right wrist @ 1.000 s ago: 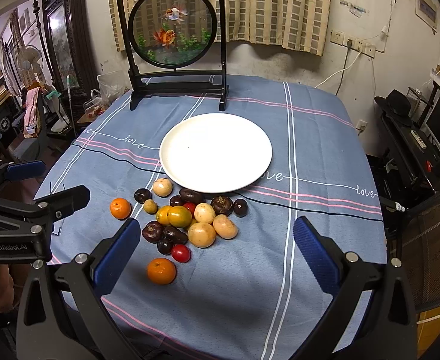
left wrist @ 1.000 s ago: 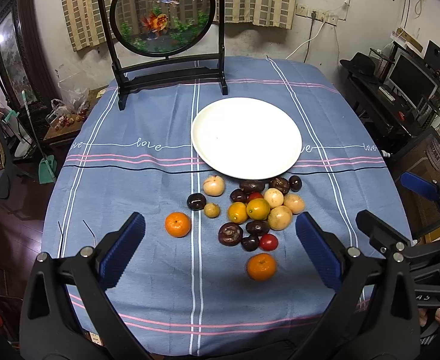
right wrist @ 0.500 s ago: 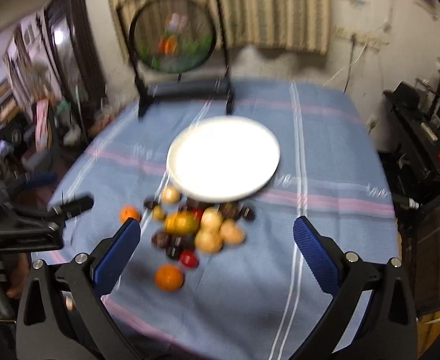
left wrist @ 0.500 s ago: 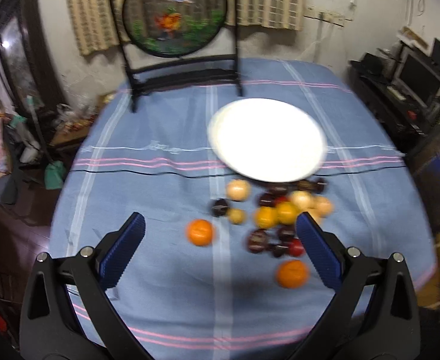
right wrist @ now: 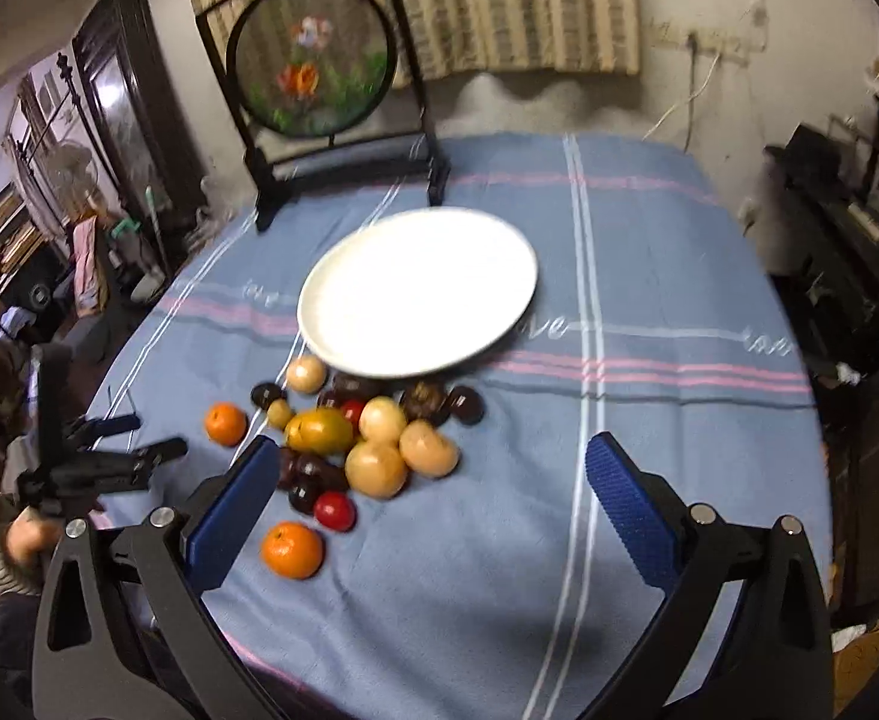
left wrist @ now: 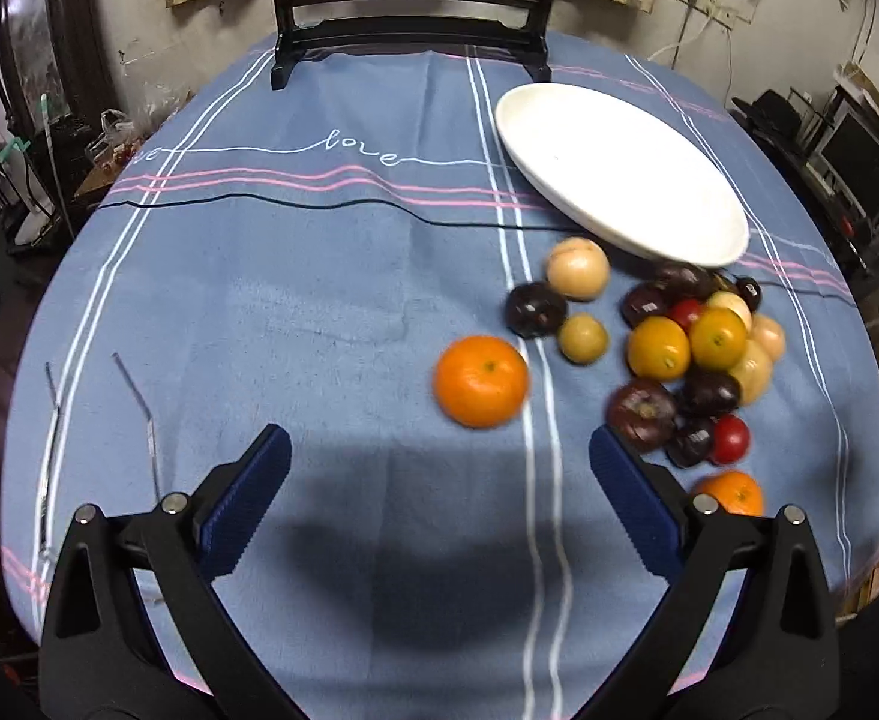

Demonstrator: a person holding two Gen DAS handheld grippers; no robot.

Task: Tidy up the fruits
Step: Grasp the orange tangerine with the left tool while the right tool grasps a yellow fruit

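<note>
My left tongs (left wrist: pixel 439 468) wide, empty, just short of the lone orange (left wrist: pixel 480 381). Right tongs (right wrist: pixel 430 480) wide, empty, over the fruit pile (right wrist: pixel 373 432). Empty plate (right wrist: pixel 418 291) behind it. Bare table (left wrist: pixel 289 300) open left.

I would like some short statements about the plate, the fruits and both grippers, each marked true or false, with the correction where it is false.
1. The white plate has no fruit on it. True.
2. The left gripper is shut on an orange. False: it is open and empty; the nearest orange lies on the blue tablecloth ahead of it.
3. Two oranges are on the cloth. True: the second orange lies nearest the table's front edge.
4. The right gripper holds a red tomato. False: it is open and empty; the red tomato lies on the cloth.
5. The fruit pile lies behind the plate. False: it lies in front of it.
</note>
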